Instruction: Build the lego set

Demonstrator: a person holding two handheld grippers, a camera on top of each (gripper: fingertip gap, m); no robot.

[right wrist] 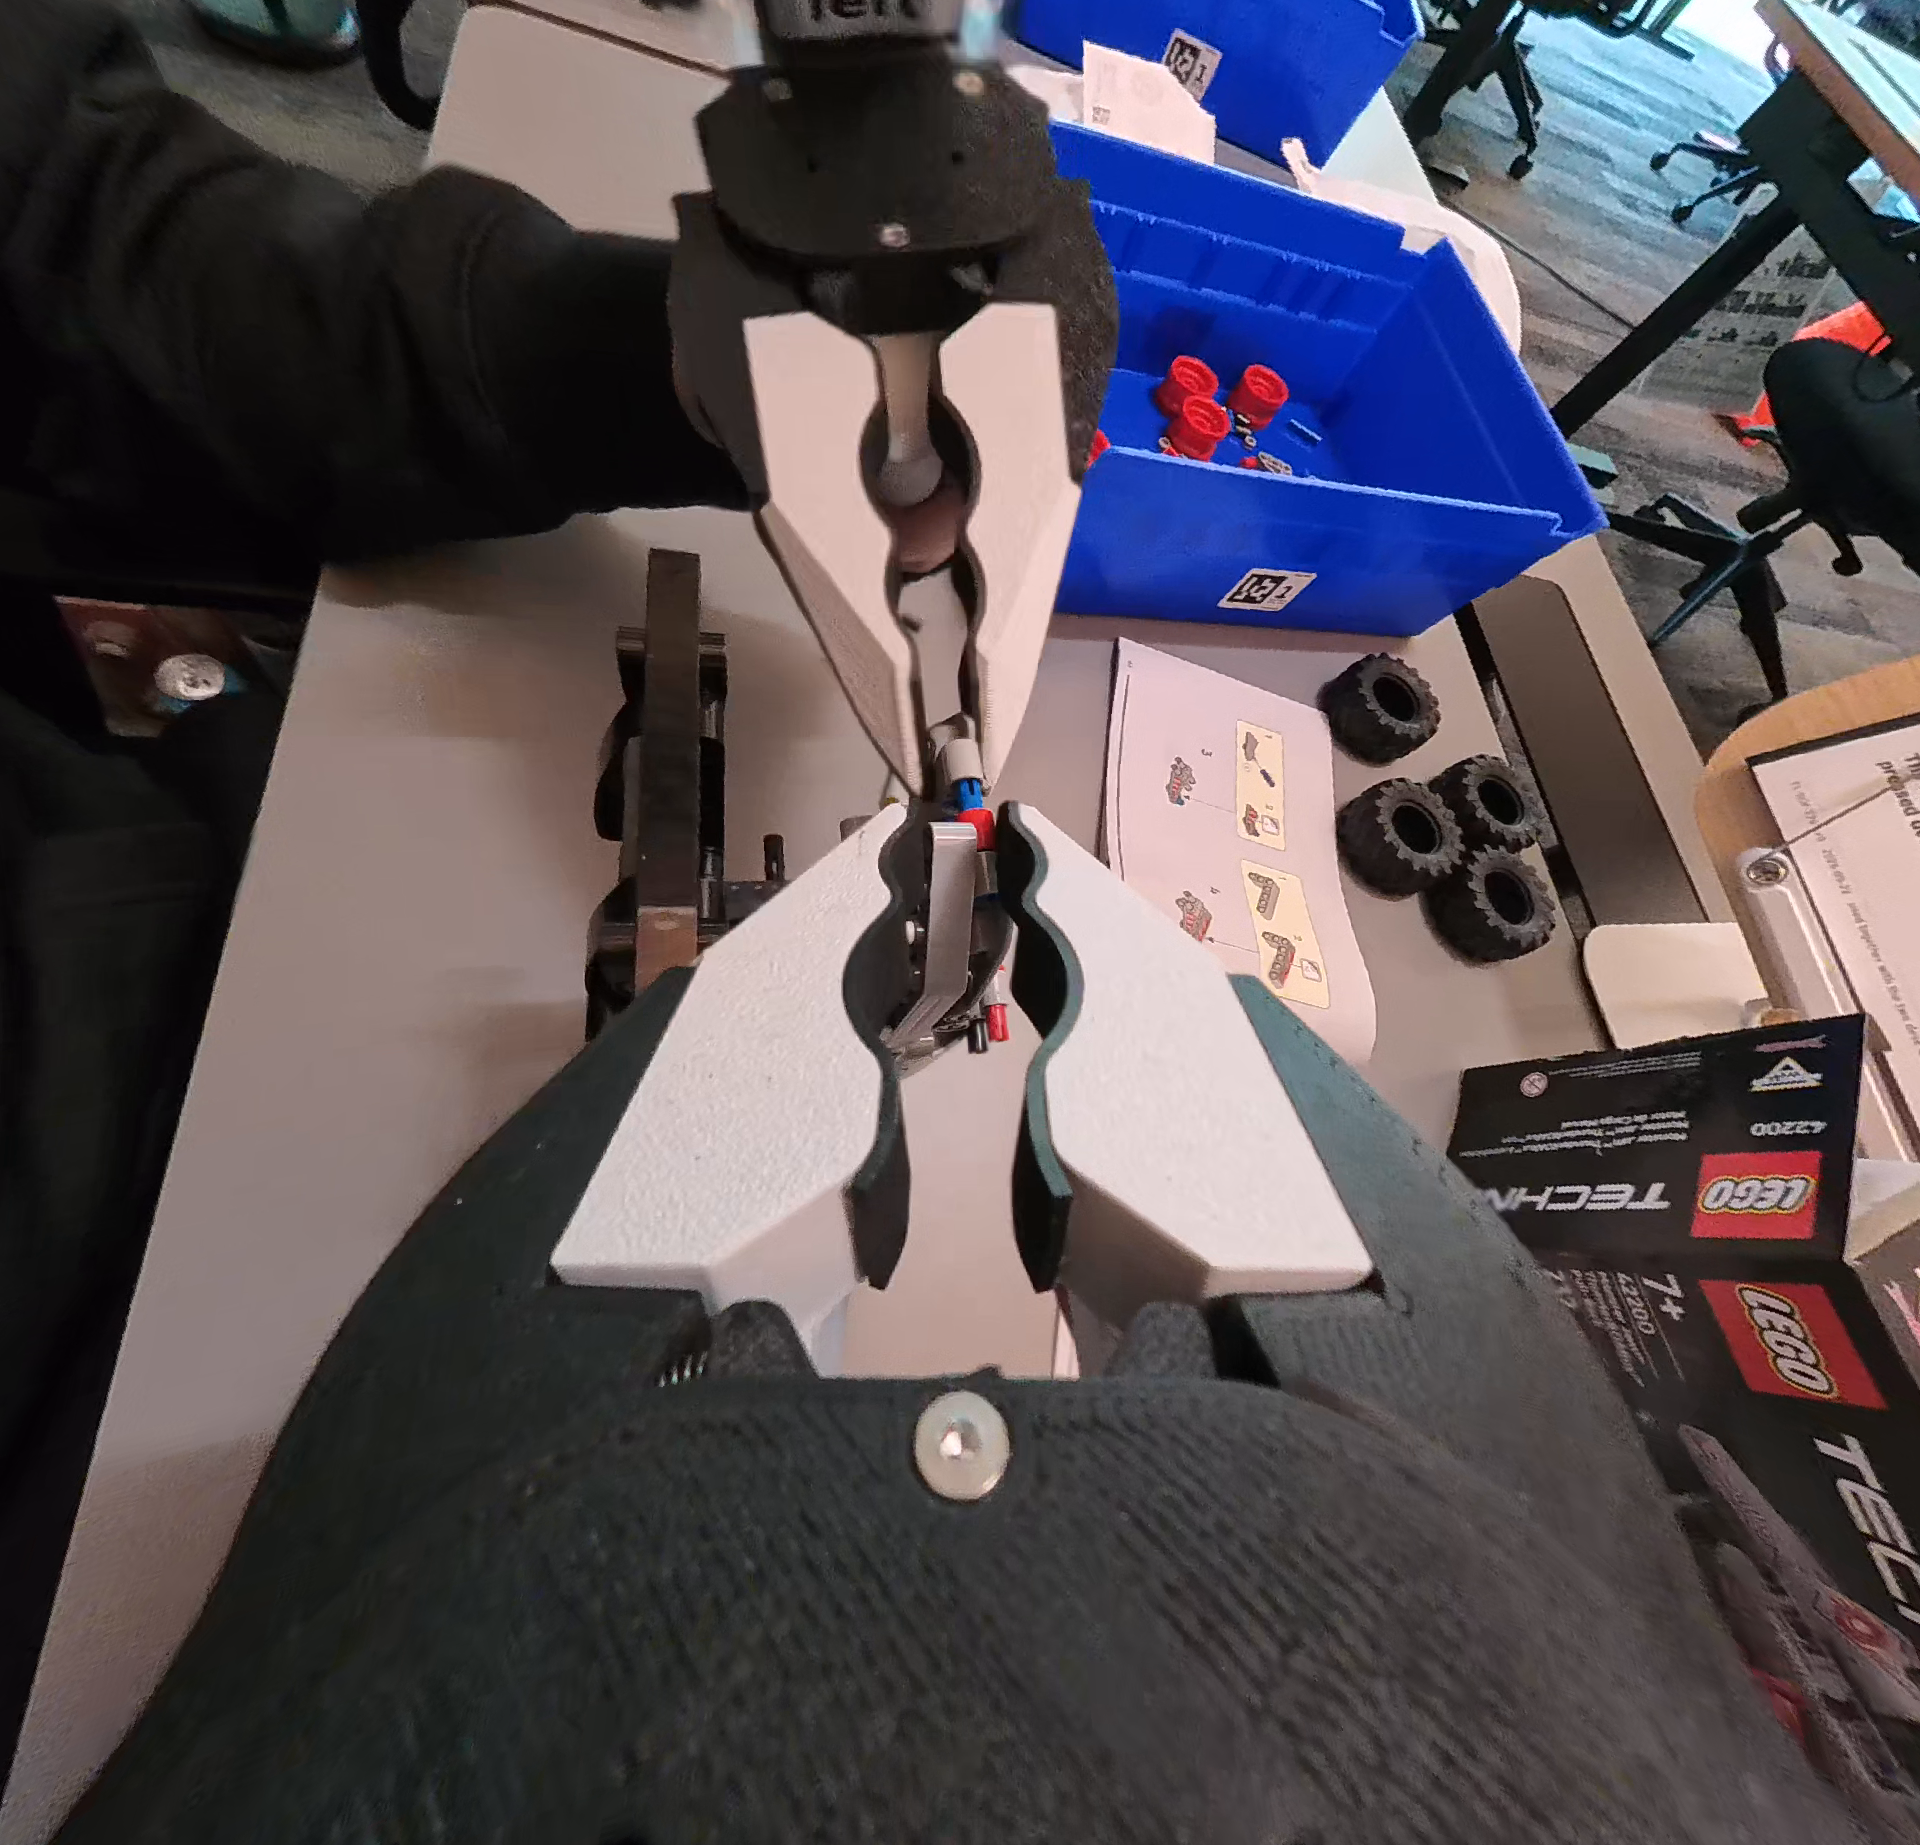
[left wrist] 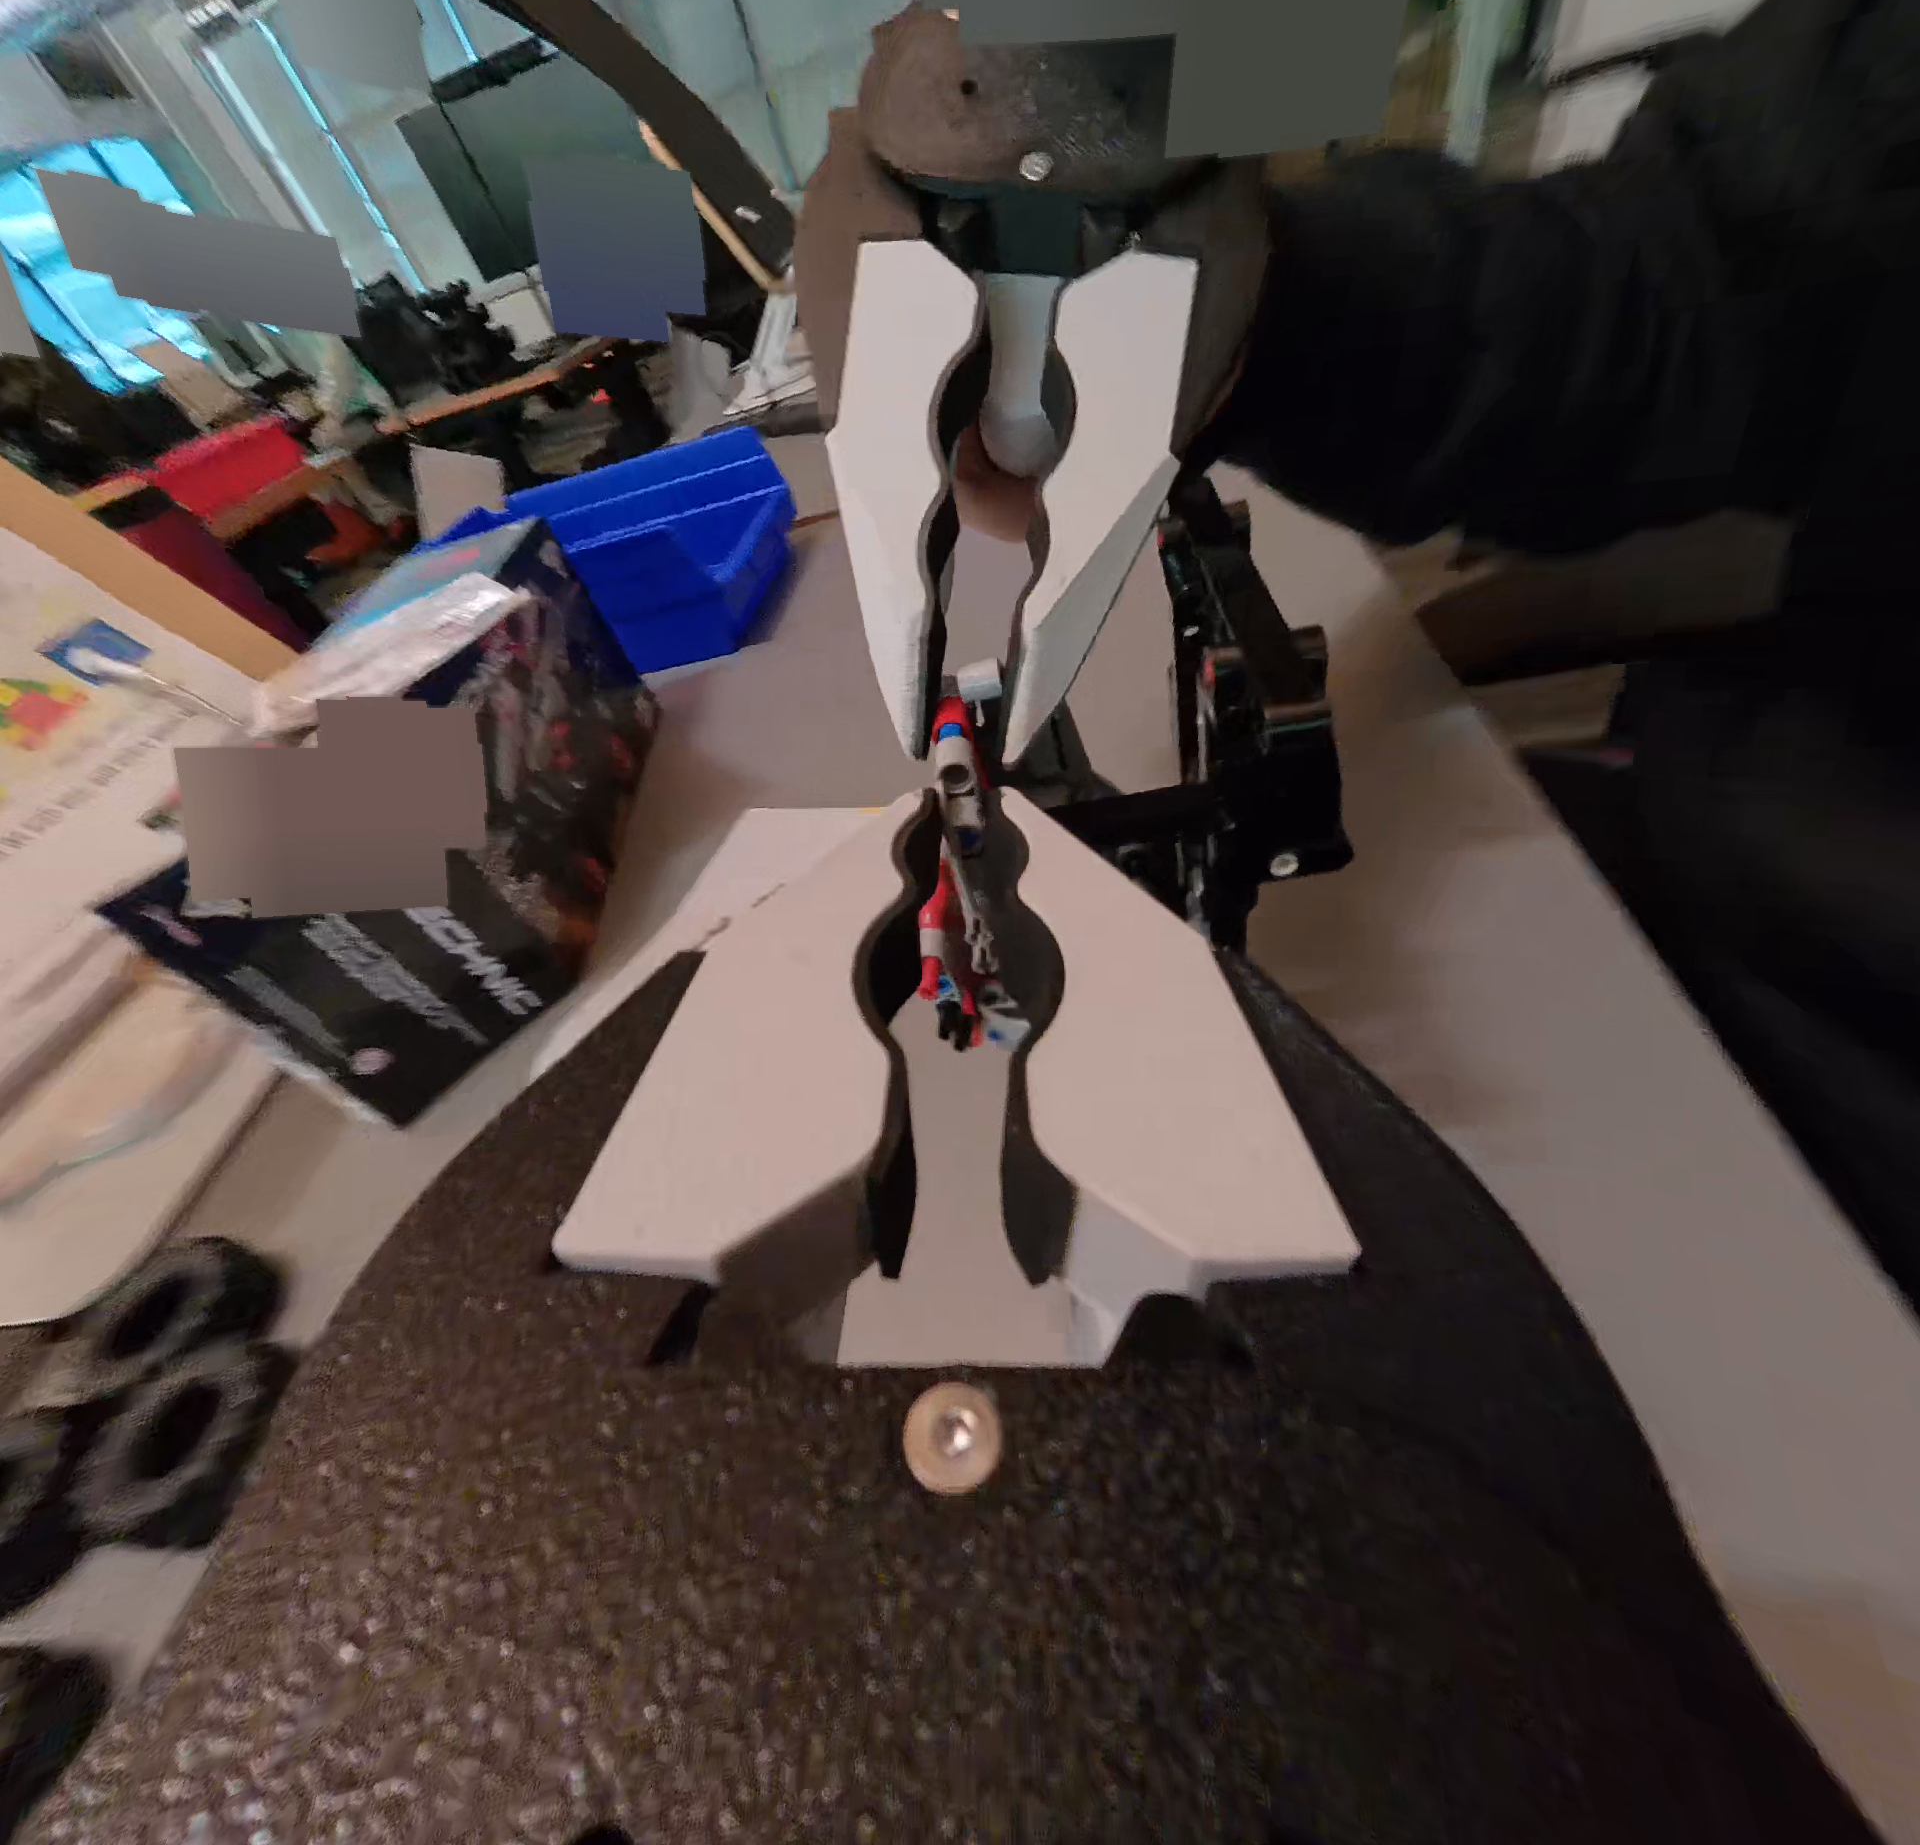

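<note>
My left gripper is shut on a small lego assembly of red, grey and blue parts, held above the table. My right gripper is shut on a grey lego beam piece with red and black pins. The two grippers face each other tip to tip, and the pieces meet between the tips. I cannot tell whether they are joined. The right gripper comes in from above in the left wrist view. The left gripper does so in the right wrist view.
A blue bin holds red wheel hubs. Several black tyres lie beside an instruction sheet. The lego box stands at the right. A black fixture stands on the table under the grippers. My left and right fingertips are right by each other.
</note>
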